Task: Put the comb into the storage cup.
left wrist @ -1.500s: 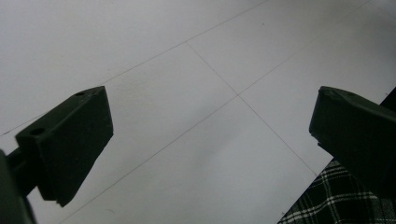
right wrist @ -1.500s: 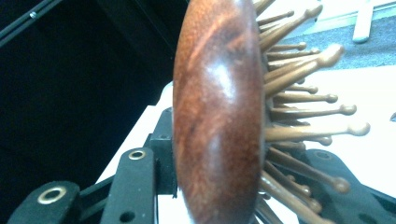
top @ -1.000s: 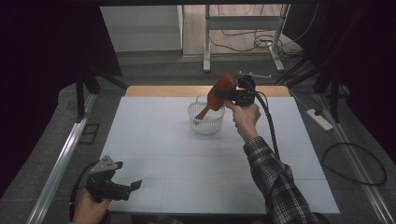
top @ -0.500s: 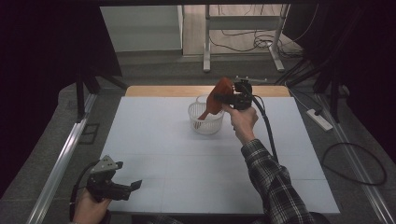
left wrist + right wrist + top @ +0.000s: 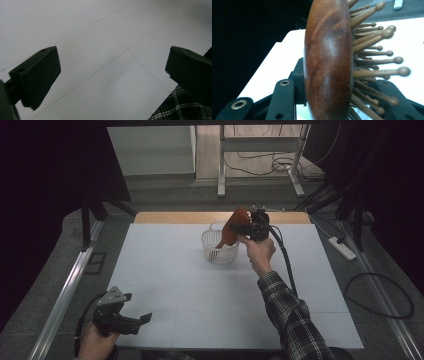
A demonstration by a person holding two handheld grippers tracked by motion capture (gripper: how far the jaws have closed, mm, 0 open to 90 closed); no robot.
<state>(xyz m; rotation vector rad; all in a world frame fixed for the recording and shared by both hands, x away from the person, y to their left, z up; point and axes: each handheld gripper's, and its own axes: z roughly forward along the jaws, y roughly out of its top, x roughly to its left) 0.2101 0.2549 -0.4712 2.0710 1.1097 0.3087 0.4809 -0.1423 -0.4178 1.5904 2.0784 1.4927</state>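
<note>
The wooden hairbrush point(image 5: 328, 60) has a reddish-brown, polished oval back with visible grain, and rows of light wooden pins tipped with small round knobs stand out from its other face. In the right gripper view it fills the centre, seen edge-on, with the pins pointing to the right of the picture. The right gripper point(image 5: 243, 226) is clamped on the brush head, its black jaws pressed against either side. In the high view the brush hangs tilted, its lower end reaching down into a white slotted basket point(image 5: 212, 251) that stands near the far middle of the white table point(image 5: 200, 300). The left gripper point(image 5: 142, 321) hovers low over the near left corner of the table with its jaws spread wide apart, holding nothing; bare tabletop shows between them in the left gripper view.
</note>
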